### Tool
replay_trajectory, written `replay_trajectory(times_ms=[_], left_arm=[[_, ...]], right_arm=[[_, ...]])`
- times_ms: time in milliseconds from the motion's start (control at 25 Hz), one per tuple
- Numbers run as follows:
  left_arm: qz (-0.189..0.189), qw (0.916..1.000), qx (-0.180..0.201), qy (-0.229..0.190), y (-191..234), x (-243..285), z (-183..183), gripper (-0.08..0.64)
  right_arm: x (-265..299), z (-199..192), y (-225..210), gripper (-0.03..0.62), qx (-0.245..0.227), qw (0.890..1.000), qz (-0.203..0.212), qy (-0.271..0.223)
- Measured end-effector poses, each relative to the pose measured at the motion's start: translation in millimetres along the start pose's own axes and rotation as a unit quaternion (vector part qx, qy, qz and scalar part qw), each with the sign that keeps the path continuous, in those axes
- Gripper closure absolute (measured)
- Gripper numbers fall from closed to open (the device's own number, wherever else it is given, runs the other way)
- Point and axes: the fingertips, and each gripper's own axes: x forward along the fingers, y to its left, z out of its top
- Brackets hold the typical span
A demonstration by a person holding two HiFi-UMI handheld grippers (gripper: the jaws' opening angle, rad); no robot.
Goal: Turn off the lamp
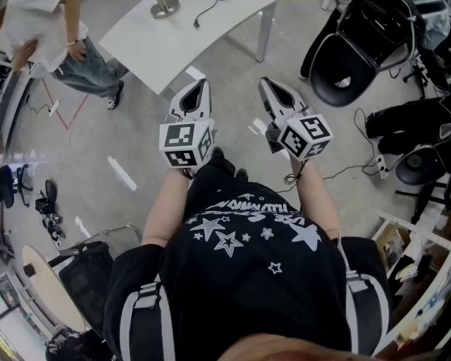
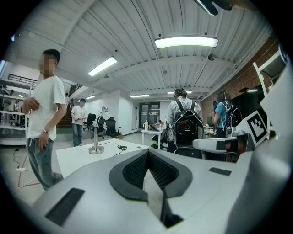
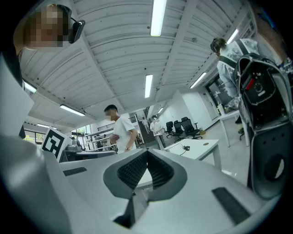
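The left gripper (image 1: 199, 88) is pressing its jaws together tip to tip with nothing between them, and the right gripper (image 1: 271, 86) is doing the same. Both are being held side by side, about level, over the grey floor (image 1: 232, 92) and are pointing toward the white table (image 1: 176, 53). The lamp (image 1: 164, 8) is standing on the far part of that table, well apart from both grippers, with a black cable (image 1: 204, 13) lying beside its round base, while a person in a white T-shirt (image 1: 49, 32) is standing by the table's left end.
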Motion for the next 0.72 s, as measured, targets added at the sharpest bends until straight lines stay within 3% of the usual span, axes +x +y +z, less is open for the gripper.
replay_trajectory(times_ms=[360,720], left_arm=[[-0.004,0.9999,-0.005,-0.008,4,32,-2,0.551],[-0.021,0.9996,-0.015,-0.012,30,102,-4,0.551]], right_arm=[[9,-5,-28,0.589,-0.003,1.0,-0.01,0.011],[56,4,-73,0.589,-0.019,0.999,-0.028,0.017]])
